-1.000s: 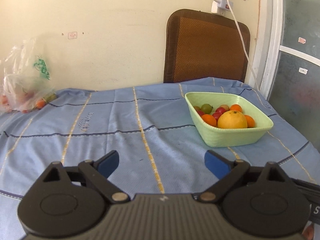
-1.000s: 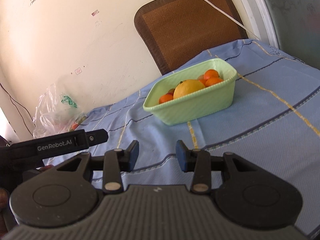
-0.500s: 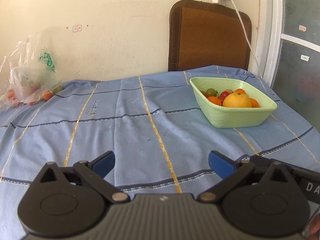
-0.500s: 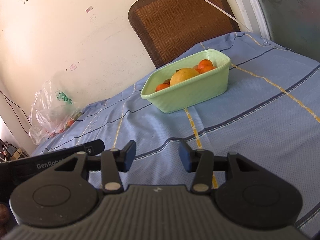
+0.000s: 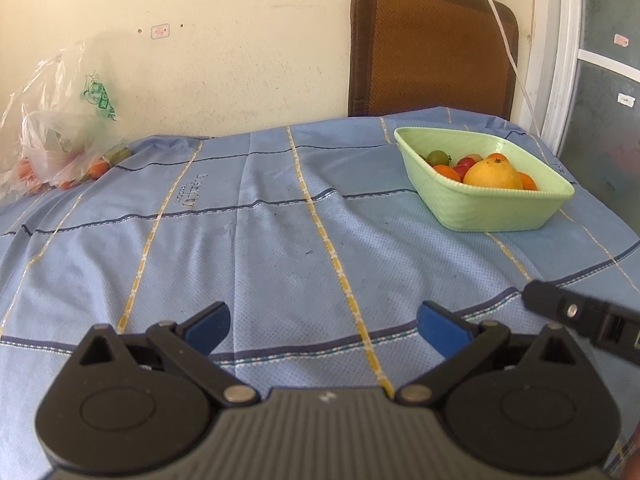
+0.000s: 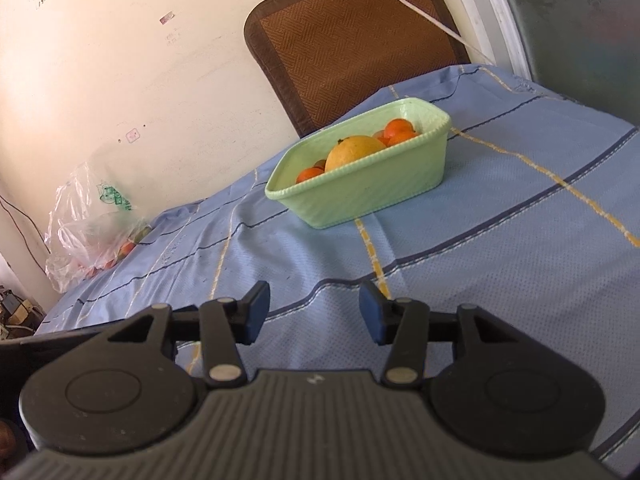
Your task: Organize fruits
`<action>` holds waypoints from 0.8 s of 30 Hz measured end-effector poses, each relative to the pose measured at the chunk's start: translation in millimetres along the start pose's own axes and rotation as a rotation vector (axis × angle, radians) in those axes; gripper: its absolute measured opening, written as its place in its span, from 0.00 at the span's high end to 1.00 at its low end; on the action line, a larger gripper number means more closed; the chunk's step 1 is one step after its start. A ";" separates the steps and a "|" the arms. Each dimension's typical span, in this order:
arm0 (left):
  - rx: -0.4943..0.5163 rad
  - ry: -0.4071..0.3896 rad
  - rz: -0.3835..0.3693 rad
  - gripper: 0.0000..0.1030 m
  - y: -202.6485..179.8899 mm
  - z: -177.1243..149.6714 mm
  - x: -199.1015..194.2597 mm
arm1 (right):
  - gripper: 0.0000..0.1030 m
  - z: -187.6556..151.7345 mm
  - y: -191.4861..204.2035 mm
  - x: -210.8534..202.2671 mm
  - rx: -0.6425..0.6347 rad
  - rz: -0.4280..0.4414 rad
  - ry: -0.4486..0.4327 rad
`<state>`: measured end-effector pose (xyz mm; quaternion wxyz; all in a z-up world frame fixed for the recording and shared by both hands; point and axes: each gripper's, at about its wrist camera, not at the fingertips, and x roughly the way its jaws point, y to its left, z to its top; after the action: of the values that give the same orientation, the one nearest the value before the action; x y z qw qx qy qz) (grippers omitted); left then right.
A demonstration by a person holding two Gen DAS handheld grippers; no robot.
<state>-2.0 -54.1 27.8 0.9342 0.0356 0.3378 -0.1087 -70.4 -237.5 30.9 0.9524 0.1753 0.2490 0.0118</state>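
A light green basket (image 5: 496,210) stands on the blue tablecloth at the far right; it also shows in the right wrist view (image 6: 372,190). It holds a large yellow-orange fruit (image 5: 494,175), small oranges (image 6: 396,130), red tomatoes (image 5: 464,162) and a green one (image 5: 437,157). My left gripper (image 5: 323,328) is open and empty above the near part of the cloth. My right gripper (image 6: 314,312) is open and empty, well short of the basket. Part of the right gripper's body (image 5: 580,316) shows at the right edge of the left wrist view.
A clear plastic bag (image 5: 60,140) with more small fruits lies at the far left against the wall, also in the right wrist view (image 6: 94,228). A brown chair back (image 5: 432,48) stands behind the table. A white cable (image 5: 508,56) hangs by it.
Both grippers have drawn back from the basket, which now looks smaller and farther. The left gripper's jaws stay wide; the right gripper's jaws have opened a little more.
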 end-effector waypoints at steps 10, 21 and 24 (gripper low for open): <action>0.039 -0.002 0.133 0.00 -7.3 -2.1 18.9 | 0.47 13.5 -14.1 16.8 -0.048 -0.083 -0.037; 0.075 -0.057 0.207 0.00 -13.5 -3.1 23.7 | 0.40 18.0 -24.6 33.0 -0.035 -0.063 -0.010; 0.074 -0.062 0.209 0.00 -13.1 -4.3 21.8 | 0.40 16.5 -22.4 32.0 -0.037 -0.056 -0.016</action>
<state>8.6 -70.2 10.7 0.9486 0.1015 0.2988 -0.0241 -36.0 -260.4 21.7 0.9574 0.1506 0.2459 -0.0118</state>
